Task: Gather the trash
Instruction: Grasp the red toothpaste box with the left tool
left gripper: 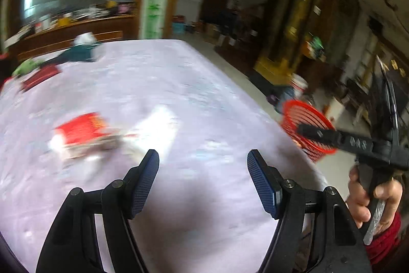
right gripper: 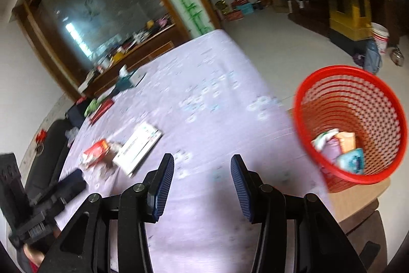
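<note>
A red mesh trash basket (right gripper: 350, 124) stands on a wooden stool beside the bed and holds several wrappers; in the left wrist view the basket (left gripper: 306, 127) lies at the right. On the lilac bedsheet (right gripper: 217, 99) lie a red packet (right gripper: 95, 150) and a white flat box (right gripper: 139, 146). The left view shows the red packet (left gripper: 81, 131) and white box (left gripper: 156, 127) blurred, ahead and left of my left gripper (left gripper: 203, 157). That gripper is open and empty. My right gripper (right gripper: 202, 163) is open too, empty, hovering over the sheet left of the basket.
Dark green and red items (left gripper: 76, 54) lie at the bed's far left edge. A wooden stool (right gripper: 358, 198) carries the basket. A white bucket (right gripper: 381, 39) stands on the floor. A hand (left gripper: 370, 198) in a red sleeve holds the right gripper.
</note>
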Tool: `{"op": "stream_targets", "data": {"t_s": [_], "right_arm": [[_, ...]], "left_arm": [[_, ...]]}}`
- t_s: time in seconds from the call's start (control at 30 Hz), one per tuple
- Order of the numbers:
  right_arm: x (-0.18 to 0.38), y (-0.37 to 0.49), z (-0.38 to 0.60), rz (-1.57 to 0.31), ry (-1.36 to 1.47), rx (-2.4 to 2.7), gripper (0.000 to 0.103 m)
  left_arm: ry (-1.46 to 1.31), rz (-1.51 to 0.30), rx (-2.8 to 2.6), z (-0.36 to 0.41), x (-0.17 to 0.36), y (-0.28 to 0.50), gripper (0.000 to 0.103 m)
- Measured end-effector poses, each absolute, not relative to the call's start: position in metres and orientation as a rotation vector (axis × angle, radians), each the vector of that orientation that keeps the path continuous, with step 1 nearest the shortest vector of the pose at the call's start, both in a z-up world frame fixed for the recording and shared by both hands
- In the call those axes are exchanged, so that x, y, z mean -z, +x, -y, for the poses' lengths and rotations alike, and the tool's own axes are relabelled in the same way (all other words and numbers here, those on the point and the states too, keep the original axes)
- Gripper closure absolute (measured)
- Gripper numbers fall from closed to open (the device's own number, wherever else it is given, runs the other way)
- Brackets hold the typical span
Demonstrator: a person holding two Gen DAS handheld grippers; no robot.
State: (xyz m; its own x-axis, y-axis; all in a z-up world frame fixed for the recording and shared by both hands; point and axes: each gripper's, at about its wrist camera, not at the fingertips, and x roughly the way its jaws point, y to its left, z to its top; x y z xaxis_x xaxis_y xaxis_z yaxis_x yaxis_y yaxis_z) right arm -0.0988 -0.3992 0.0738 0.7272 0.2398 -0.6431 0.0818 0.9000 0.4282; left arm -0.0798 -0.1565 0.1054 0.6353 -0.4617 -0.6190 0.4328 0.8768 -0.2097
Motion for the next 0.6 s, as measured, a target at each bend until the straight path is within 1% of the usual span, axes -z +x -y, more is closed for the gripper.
{"op": "stream_targets", "data": {"t_s": [0.13, 0.27, 0.43, 0.57, 0.6], "right_arm": [[-0.071, -0.092, 0.373, -0.789, 0.418, -0.132, 0.053], [-0.07, -0.09, 0.355, -0.8, 0.391, -0.157, 0.053], [-0.069, -0.089, 0.34, -0.815, 0.37, -0.172, 0.053], [-0.068, -0.088, 0.335, -0.825, 0.359, -0.175, 0.053], [-0.068, -0.087, 0.334, -0.827, 0.36, -0.177, 0.053]], "left_arm": [[-0.155, -0.717, 0.386, 0.081, -0.112, -0.058, 0.033], [-0.255, -0.761, 0.327, 0.029, -0.106, -0.021, 0.033], [-0.306, -0.862, 0.323, 0.012, -0.079, 0.026, 0.033], [-0.339, -0.925, 0.389, 0.02, -0.062, 0.047, 0.033], [-0.345, -0.939, 0.405, 0.024, -0.058, 0.048, 0.037]]}}
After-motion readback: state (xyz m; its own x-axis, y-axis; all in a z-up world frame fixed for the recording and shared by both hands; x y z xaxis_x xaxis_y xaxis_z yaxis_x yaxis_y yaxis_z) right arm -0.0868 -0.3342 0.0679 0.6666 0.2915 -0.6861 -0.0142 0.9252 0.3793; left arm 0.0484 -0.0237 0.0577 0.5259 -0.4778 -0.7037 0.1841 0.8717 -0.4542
